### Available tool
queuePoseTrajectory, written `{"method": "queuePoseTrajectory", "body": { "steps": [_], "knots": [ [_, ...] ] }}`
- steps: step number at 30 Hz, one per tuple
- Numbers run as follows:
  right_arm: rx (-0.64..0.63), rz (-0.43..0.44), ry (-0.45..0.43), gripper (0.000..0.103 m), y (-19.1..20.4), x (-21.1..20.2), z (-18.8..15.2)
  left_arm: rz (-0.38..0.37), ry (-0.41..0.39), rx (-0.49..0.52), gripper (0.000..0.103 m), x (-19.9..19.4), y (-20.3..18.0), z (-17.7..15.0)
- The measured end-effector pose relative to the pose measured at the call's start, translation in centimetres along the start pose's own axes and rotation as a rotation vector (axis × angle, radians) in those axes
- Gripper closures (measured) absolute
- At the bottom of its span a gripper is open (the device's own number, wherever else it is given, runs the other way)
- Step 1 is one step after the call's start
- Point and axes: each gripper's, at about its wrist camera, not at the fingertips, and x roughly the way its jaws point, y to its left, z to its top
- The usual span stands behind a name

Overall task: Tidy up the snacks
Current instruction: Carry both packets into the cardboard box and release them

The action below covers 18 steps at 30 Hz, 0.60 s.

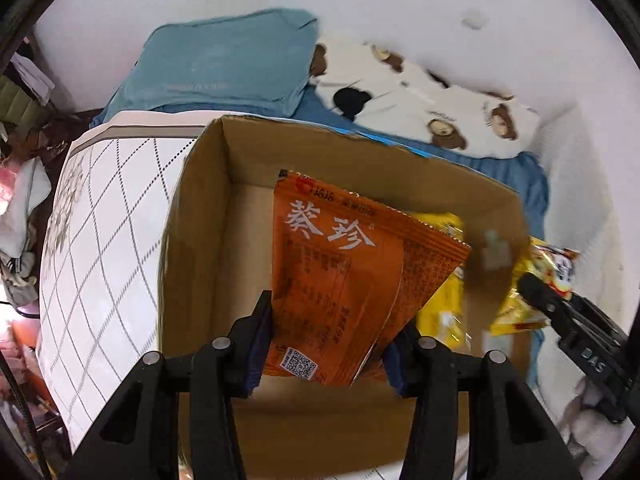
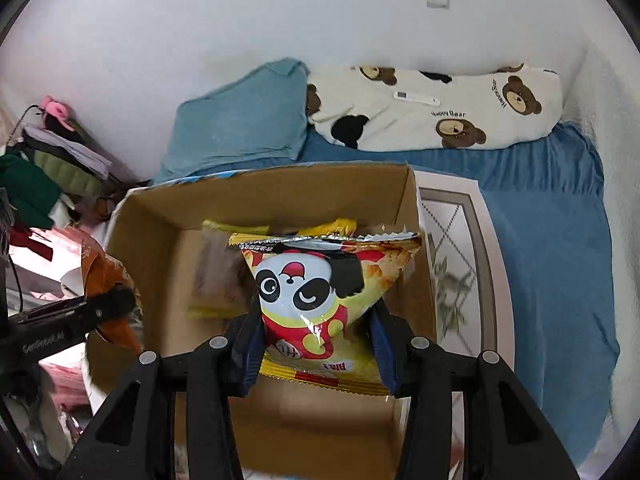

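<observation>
Fingers of the left gripper [image 1: 334, 340] are closed partway, pinching the lower end of one orange snack packet [image 1: 348, 280] between blue pads [image 1: 260, 344]; the packet stands tilted above the open cardboard box [image 1: 192, 240]. The right gripper [image 2: 316, 344] is likewise closed around a single yellow panda-print packet [image 2: 320, 288], squeezed at its narrow lower part and held over the same box [image 2: 152, 220]. That makes two grippers and two held packets, one each. Inside the box lie more yellow packets [image 1: 440, 312]; the right wrist view shows at least two of them [image 2: 236, 226] against the far wall, though blur makes an exact count uncertain. The left wrist view alone shows the orange packet's white characters and QR code, and catches the right gripper [image 1: 532, 284] at the frame's right edge with its yellow packet [image 1: 524, 304]. The right wrist view alone shows the panda face, and catches the left gripper [image 2: 120, 300] at the left with a crumpled orange corner [image 2: 100, 264]. The box rests on a white patterned surface [image 1: 100, 240] atop a blue bedsheet [image 2: 540, 240]. Beyond lie one blue pillow [image 2: 240, 120] and one cream bear-print pillow [image 2: 440, 108], the latter with a small white stick-shaped object [image 2: 416, 98] on it, visible only from the right wrist.
</observation>
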Motion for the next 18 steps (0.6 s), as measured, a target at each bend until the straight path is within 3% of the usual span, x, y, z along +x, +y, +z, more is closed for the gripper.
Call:
{"method": "queuePoseTrajectory", "body": {
  "steps": [2,3,4,5,7,18],
  "knots": [
    [-0.008,-0.005,0.05,0.052,-0.3,2.2,1.9,0.024,0.015,-0.006,0.056,1.1,0.2,1.3],
    [0.007,-0.009,0.077,0.039,-0.7,3.5,2.5,0.039,0.023,0.001,0.055,1.7,0.2,2.1],
    [0.012,-0.024,0.088,0.025,-0.9,4.2,2.9,0.048,0.023,0.01,0.043,2.0,0.2,2.9],
    [0.01,-0.041,0.103,0.002,-1.0,4.9,3.2,0.063,0.02,0.016,0.018,2.3,0.3,3.3],
    [0.015,-0.065,0.123,0.0,-1.0,5.9,3.2,0.069,0.007,0.023,0.007,2.2,0.0,3.4],
    [0.057,-0.027,0.15,0.0,-0.2,6.0,0.0,0.078,0.011,0.048,0.005,3.1,-0.6,1.6]
  ]
}}
